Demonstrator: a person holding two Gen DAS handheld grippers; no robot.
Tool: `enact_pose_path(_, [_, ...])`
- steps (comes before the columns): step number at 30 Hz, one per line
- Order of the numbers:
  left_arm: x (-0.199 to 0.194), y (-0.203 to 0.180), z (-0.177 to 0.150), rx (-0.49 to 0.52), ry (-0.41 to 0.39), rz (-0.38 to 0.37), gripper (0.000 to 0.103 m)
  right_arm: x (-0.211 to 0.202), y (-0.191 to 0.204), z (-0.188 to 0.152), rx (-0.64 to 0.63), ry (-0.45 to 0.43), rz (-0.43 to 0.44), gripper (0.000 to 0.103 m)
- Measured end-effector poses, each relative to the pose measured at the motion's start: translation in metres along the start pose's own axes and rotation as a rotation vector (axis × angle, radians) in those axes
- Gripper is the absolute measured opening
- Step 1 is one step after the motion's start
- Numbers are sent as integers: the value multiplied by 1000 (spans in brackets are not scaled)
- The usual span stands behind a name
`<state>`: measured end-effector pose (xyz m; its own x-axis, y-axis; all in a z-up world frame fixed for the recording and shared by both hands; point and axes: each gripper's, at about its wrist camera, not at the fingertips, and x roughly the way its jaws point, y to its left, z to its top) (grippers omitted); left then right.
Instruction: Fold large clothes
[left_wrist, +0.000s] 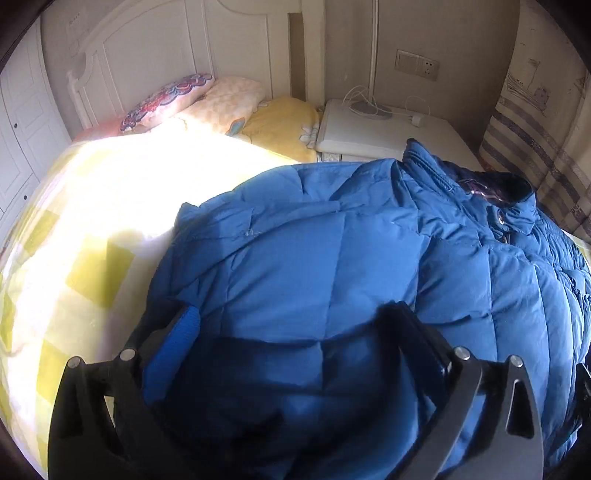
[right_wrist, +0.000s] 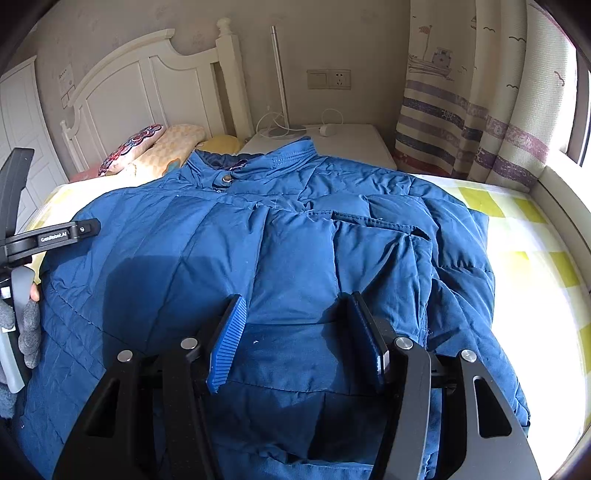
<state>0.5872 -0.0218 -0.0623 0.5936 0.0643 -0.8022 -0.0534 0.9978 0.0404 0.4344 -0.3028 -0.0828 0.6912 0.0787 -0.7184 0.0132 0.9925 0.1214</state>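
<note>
A large blue quilted down jacket (right_wrist: 295, 240) lies spread on the bed, collar (right_wrist: 255, 162) toward the headboard, its sleeves folded in over the body. It also fills the left wrist view (left_wrist: 332, 258). My left gripper (left_wrist: 291, 317) is open, its fingers wide apart just above the jacket's left part. My right gripper (right_wrist: 299, 317) is open above the jacket's lower middle, holding nothing. The left gripper's body (right_wrist: 22, 243) shows at the left edge of the right wrist view.
The bed has a yellow and white checked sheet (left_wrist: 74, 240), also lit at the right (right_wrist: 535, 258). Pillows (left_wrist: 207, 99) lie against the white headboard (right_wrist: 147, 85). A white nightstand (right_wrist: 343, 144) with a lamp base and cables stands behind. A striped curtain (right_wrist: 480, 110) hangs at the right.
</note>
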Motion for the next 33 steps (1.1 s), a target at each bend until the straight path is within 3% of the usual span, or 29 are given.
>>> enact_pose_path(3, [-10, -8, 0, 37, 2, 59, 100, 0, -1, 0, 4, 1, 2, 56])
enact_pose_path(6, [-45, -16, 6, -43, -71, -33, 99, 0, -2, 1, 9, 1, 8, 56])
enact_pose_path(9, [-66, -58, 11, 24, -118, -82, 100, 0, -2, 1, 7, 1, 5, 56])
enact_pose_path(12, [-49, -114, 9, 139, -65, -96, 100, 0, -2, 1, 9, 2, 7, 56])
enact_pose_path(14, [-23, -142, -1, 185, -24, -52, 100, 0, -2, 1, 13, 1, 7, 56])
enact_pose_path(16, [-16, -148, -9, 198, -69, -11, 101, 0, -3, 1, 17, 0, 12, 56])
enact_pose_path(20, [-25, -123, 0, 168, -38, -82, 101, -1, -4, 0, 24, -2, 18, 56])
enact_pose_path(24, [-52, -47, 3, 52, -152, -20, 101, -3, -7, -1, 39, -12, 38, 56])
enact_pose_path(27, [-45, 17, -4, -61, -121, 19, 101, -3, -7, 0, 43, -13, 45, 56])
enact_pose_path(29, [-24, 42, -16, -66, -66, 48, 101, -3, -8, 0, 44, -12, 50, 57])
enact_pose_path(31, [-9, 59, -26, -109, -39, -44, 101, -2, -8, 0, 47, -12, 58, 57])
enact_pose_path(33, [-9, 60, -25, -119, -43, -39, 101, -3, -9, 0, 50, -15, 63, 58])
